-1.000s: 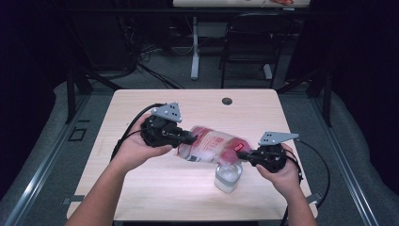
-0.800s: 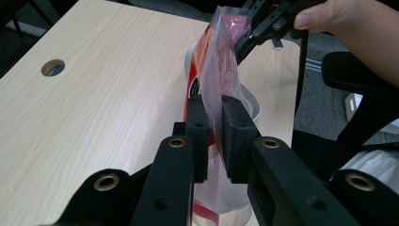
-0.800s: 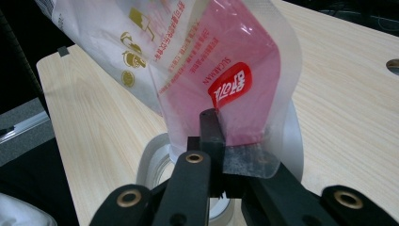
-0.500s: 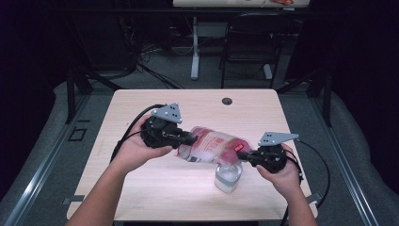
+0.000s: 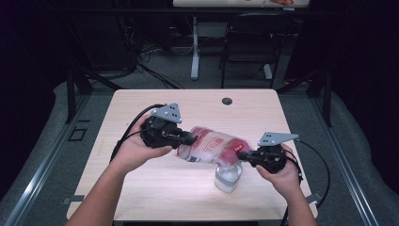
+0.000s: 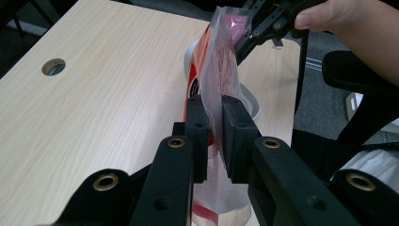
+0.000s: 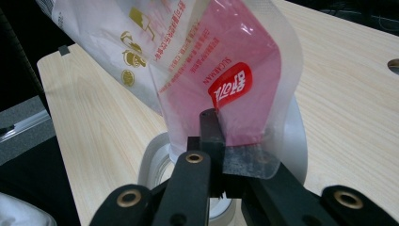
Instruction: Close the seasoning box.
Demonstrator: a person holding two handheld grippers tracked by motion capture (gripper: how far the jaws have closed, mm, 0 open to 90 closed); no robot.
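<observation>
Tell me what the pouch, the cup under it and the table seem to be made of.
Pouch: thin glossy plastic film, probably; it creases, shines and lets pink show through. Cup: likely clear or translucent plastic, since the table grain shows faintly through it, though glass cannot be ruled out. Table: pale wood-look top, matte, perhaps laminate.

Jar (image 5: 228,177) mostly hidden under pouch (image 5: 214,146); pouch print unreadable.
</observation>
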